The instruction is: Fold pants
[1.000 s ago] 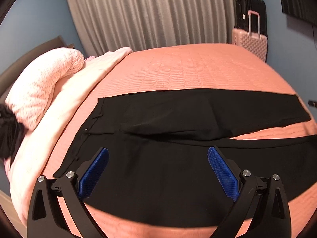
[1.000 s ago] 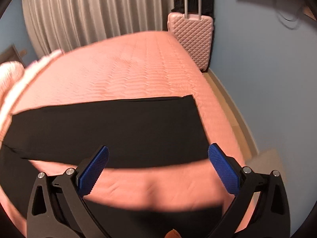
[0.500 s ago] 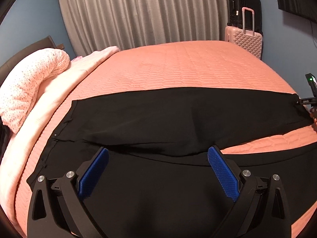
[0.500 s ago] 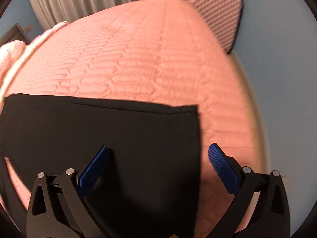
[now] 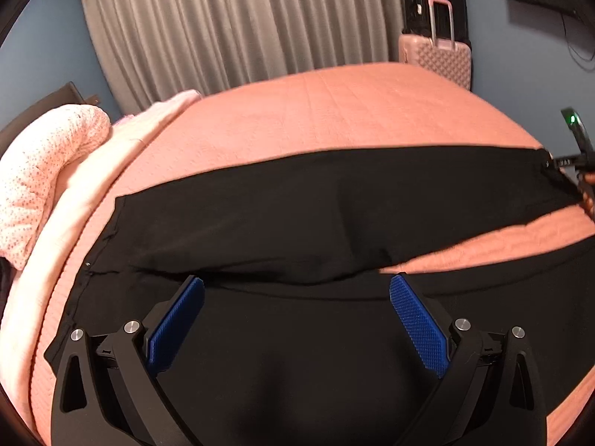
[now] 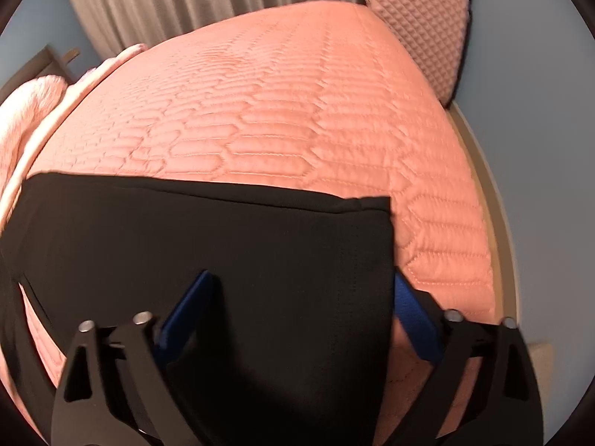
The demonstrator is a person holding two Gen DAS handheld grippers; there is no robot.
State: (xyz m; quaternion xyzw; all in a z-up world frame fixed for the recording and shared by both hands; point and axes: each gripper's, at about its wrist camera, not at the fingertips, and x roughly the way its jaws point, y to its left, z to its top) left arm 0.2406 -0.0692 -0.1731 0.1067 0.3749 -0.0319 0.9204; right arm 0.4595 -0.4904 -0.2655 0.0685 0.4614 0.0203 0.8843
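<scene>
Black pants [image 5: 334, 204] lie flat across the pink quilted bed [image 5: 353, 111], waist to the left and both legs running right. My left gripper [image 5: 296, 282] hovers open over the seat area near the crotch, nothing pinched. In the right wrist view the far leg's hem end [image 6: 357, 245] lies between the fingers of my right gripper [image 6: 301, 278]. Its jaws are closing, with one pad [image 6: 186, 312] over the cloth and the other [image 6: 412, 319] just past the hem edge on the quilt. The pads are not pressing the cloth.
A pale pink blanket and dotted pillow [image 5: 41, 171] lie along the bed's left side. Grey curtains [image 5: 241, 26] hang behind. A pink suitcase [image 6: 420, 22] stands at the far right corner. The bed's right edge drops to a floor strip [image 6: 494, 200].
Both grippers came down closer to the pants. The right one moved from above the gap between the legs to straddle the far leg's hem, and its jaws narrowed slightly.
</scene>
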